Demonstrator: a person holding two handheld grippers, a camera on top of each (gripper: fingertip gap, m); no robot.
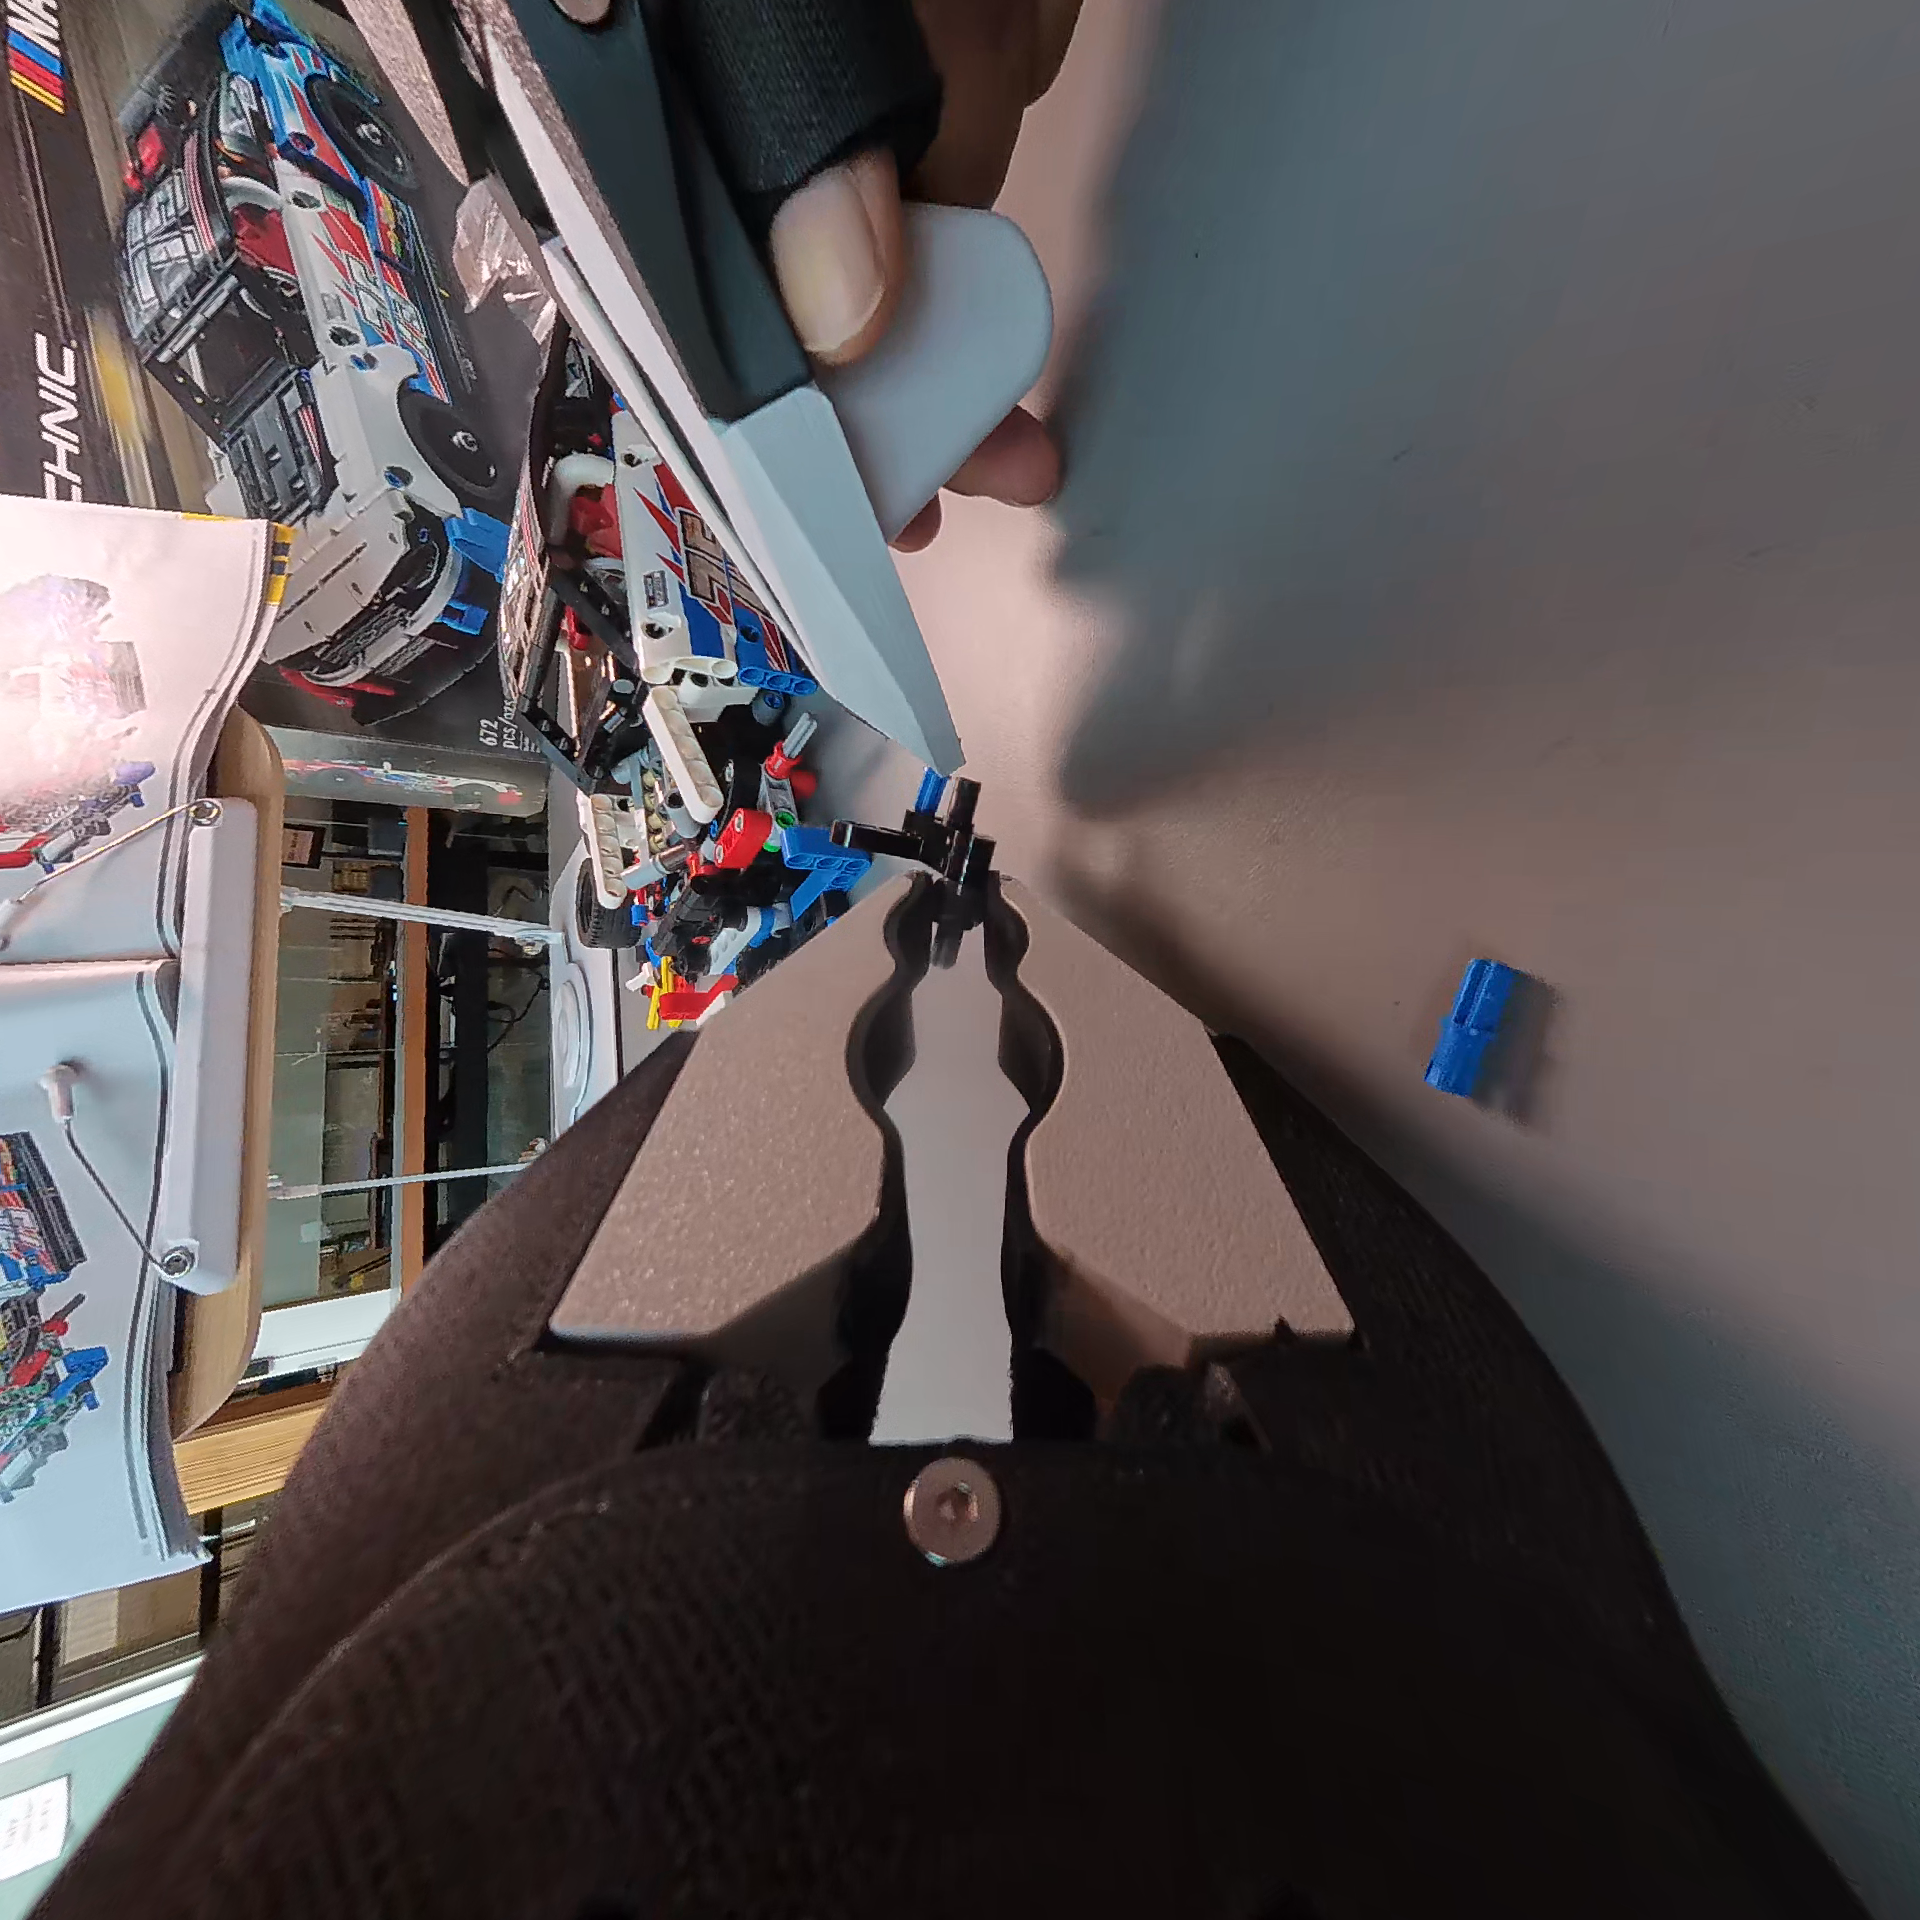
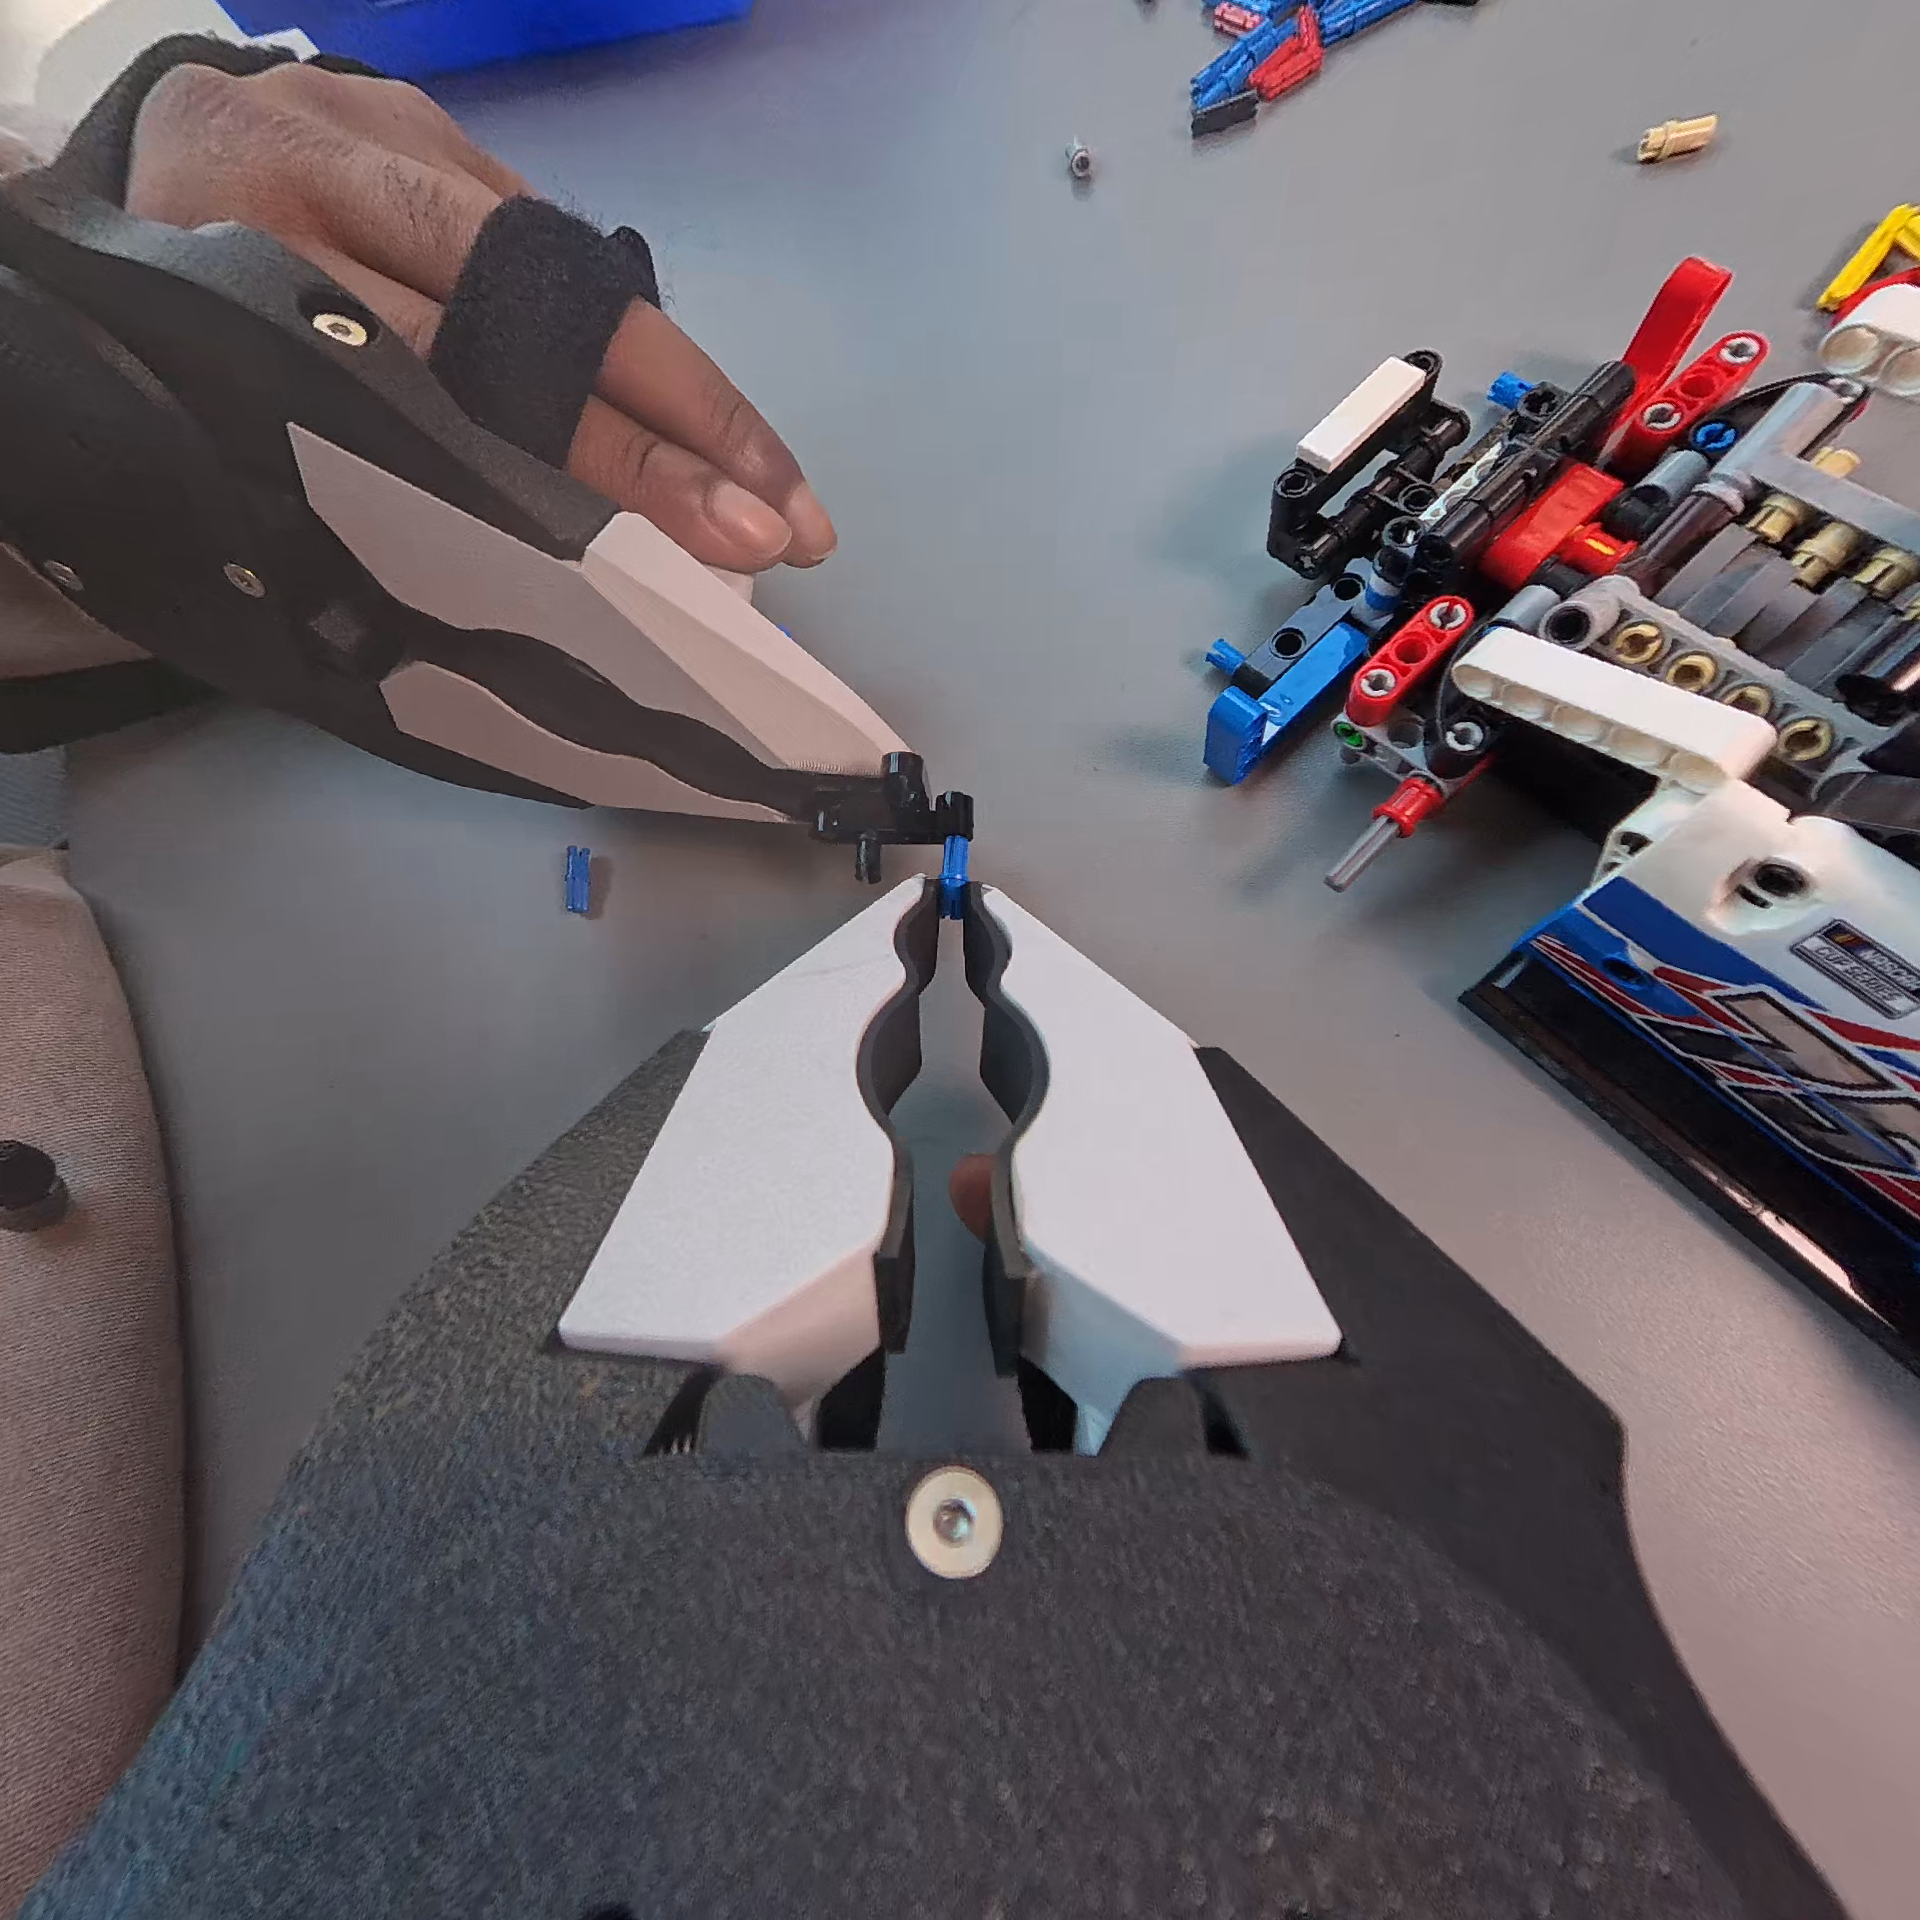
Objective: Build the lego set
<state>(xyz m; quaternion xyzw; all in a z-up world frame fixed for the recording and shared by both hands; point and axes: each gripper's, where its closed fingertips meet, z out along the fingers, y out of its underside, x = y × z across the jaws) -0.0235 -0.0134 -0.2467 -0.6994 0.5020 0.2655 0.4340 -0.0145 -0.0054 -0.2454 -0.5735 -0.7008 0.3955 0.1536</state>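
1. The left claw is clenched on a small black connector piece, held above the grey surface.
2. The right claw is clenched on a blue pin, whose far end touches the black connector piece at 12 o'clock from the claw's tips.
3. In the right wrist view the left claw enters from 9 o'clock, a person's hand on it.
4. A loose blue pin lies on the surface at 9 o'clock from the right claw.
5. The partly built car sits at 2 o'clock, with loose pieces at 1 o'clock.
6. In the left wrist view the box and instruction booklet stand at 9 to 11 o'clock.
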